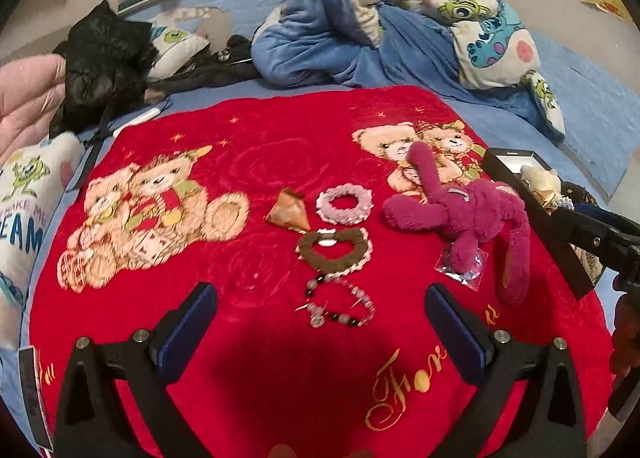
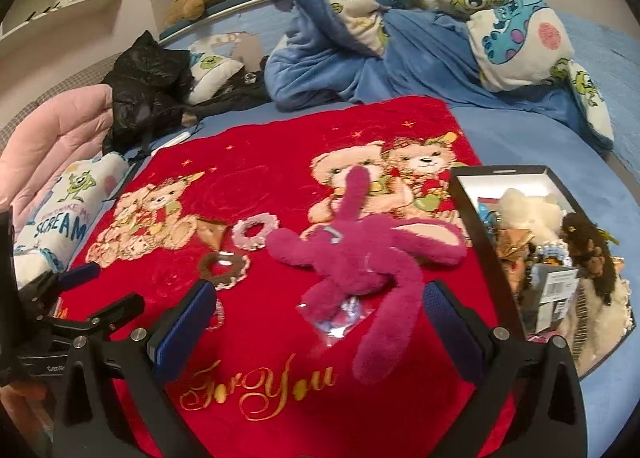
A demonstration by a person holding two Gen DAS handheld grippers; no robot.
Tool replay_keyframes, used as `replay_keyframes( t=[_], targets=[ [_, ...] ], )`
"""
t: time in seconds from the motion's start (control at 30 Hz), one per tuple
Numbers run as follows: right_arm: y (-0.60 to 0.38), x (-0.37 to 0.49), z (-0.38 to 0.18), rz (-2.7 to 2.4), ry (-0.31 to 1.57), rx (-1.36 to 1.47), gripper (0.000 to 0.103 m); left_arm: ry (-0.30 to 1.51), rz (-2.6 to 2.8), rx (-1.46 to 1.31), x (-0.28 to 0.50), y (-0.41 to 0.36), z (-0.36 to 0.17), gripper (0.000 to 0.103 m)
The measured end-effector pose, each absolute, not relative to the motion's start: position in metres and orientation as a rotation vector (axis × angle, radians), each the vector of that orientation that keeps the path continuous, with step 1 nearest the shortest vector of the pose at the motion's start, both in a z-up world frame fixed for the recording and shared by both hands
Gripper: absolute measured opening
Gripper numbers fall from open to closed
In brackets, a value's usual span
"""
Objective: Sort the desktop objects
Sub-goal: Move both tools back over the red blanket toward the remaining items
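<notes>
On a red teddy-bear blanket [image 1: 248, 193] lie a magenta plush rabbit [image 1: 476, 213], a pink scrunchie [image 1: 344, 203], a brown scrunchie [image 1: 334, 250], a bead bracelet [image 1: 344, 306], a gold triangular packet [image 1: 290, 211] and a small clear bag [image 1: 462, 268] under the rabbit. My left gripper [image 1: 320, 310] is open, just before the bracelet. My right gripper [image 2: 320, 312] is open, its fingers either side of the rabbit [image 2: 360, 254] and the clear bag [image 2: 336, 318]. The scrunchies [image 2: 254, 234] [image 2: 224, 264] show to its left.
A black box [image 2: 476, 217] full of small plush and trinkets stands at the right of the blanket [image 2: 260, 161]; it also shows in the left view [image 1: 520, 187]. A rumpled blue duvet [image 1: 320, 41], a black bag [image 1: 104, 57] and pillows lie behind.
</notes>
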State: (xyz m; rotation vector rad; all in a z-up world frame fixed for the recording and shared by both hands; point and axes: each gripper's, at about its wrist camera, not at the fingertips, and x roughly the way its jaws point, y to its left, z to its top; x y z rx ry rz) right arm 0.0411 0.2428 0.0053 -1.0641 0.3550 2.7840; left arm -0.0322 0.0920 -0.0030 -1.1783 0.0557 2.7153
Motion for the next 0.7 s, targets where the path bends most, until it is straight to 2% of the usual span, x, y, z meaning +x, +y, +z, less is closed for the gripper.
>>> replay_keyframes(
  t=[0.43, 0.7],
  targets=[
    [0.247, 0.019, 0.004, 2.766, 0.379, -1.080, 0.103, -0.001, 2.678, -1.236, -0.059, 0.081, -0.020, 0.103],
    [0.263, -0.007, -0.013, 2.731, 0.465, -1.107, 0.103, -0.002, 2.658, -1.292, -0.097, 0.081, -0.036, 0.103]
  ],
)
